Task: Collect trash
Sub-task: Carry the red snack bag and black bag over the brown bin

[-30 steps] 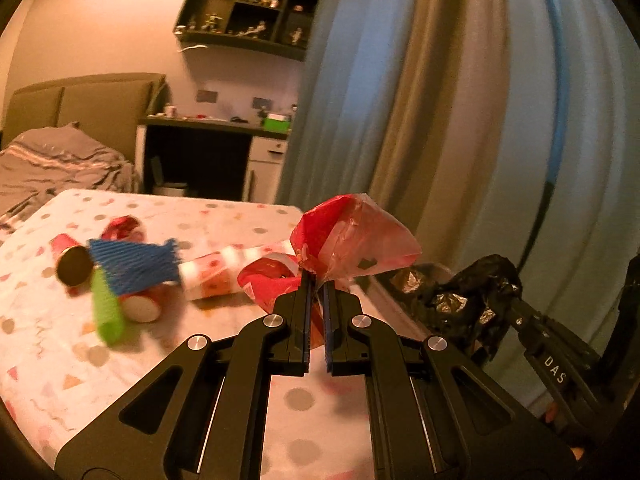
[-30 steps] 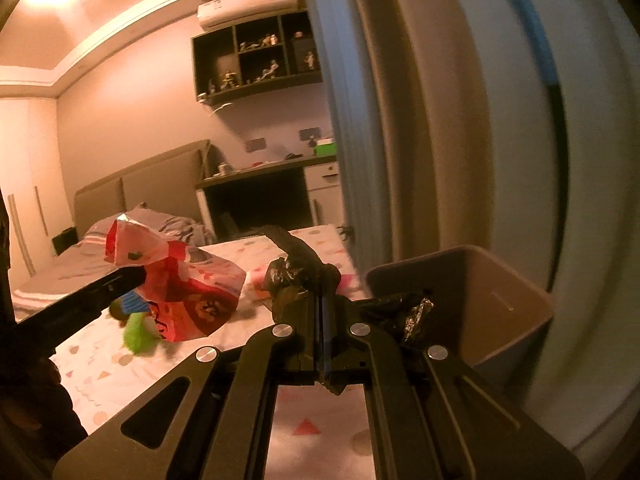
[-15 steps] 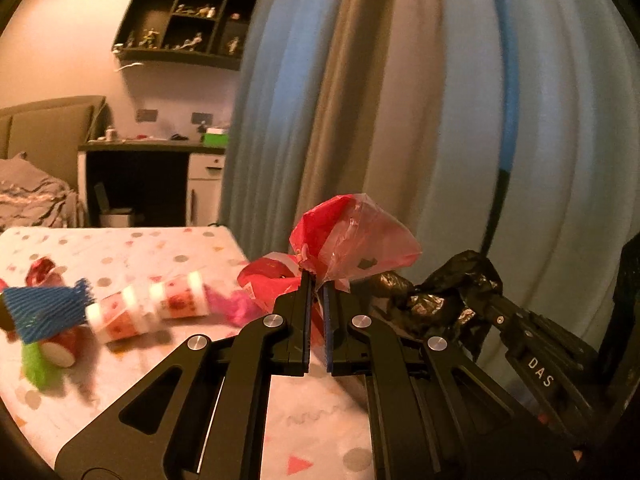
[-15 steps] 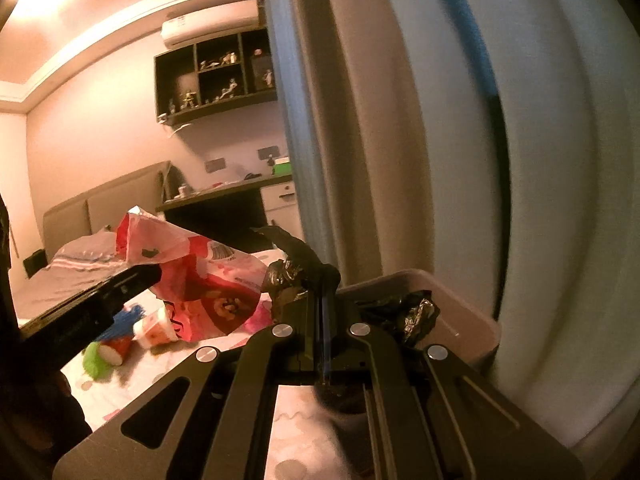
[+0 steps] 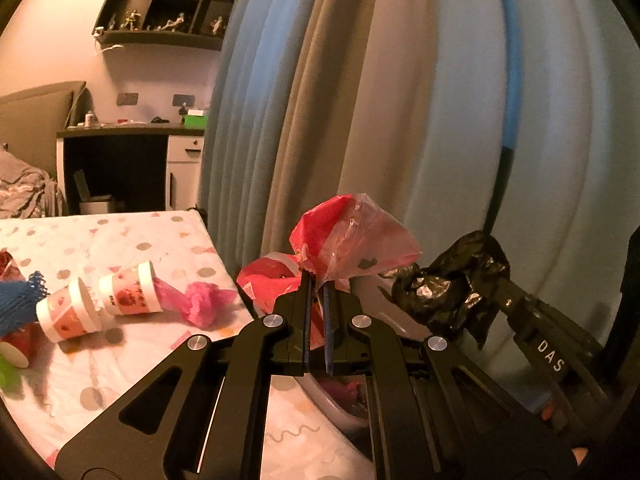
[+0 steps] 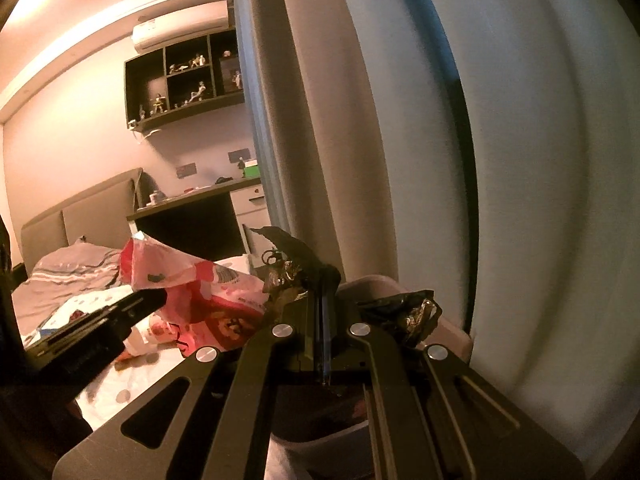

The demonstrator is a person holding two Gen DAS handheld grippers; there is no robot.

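The left claw [image 5: 317, 280] is pinched tight on a red and clear plastic bag [image 5: 352, 240], which puffs up above its tips. Just to its right, the right claw [image 5: 496, 292] grips a crumpled black foil wrapper [image 5: 448, 284]; in the right wrist view that claw [image 6: 321, 300] has its fingers pressed together on the same black wrapper [image 6: 296, 264], part of which spills out to the right of the fingers. Both claws hang over a pale trash bin [image 6: 452, 332], whose rim [image 5: 340, 412] shows below the left claw with something pink inside. The bin stands against the right edge of the surface [image 5: 120, 360], which wears a white cloth with dots and triangles.

Farther left on the cloth lie two paper cups on their sides [image 5: 128, 296], touching each other, with a wad of pink paper [image 5: 200, 300] just beside them. At the left edge are a piece of blue foam netting [image 5: 20, 300], a red cup [image 5: 18, 344] and a bit of something green [image 5: 6, 372].

Behind the bin hang long blue and beige curtains [image 5: 400, 120]. Beyond the surface stand a dark desk [image 5: 120, 160], a bed with grey bedding [image 6: 72, 268] and a wall shelf of small figures [image 5: 172, 4].
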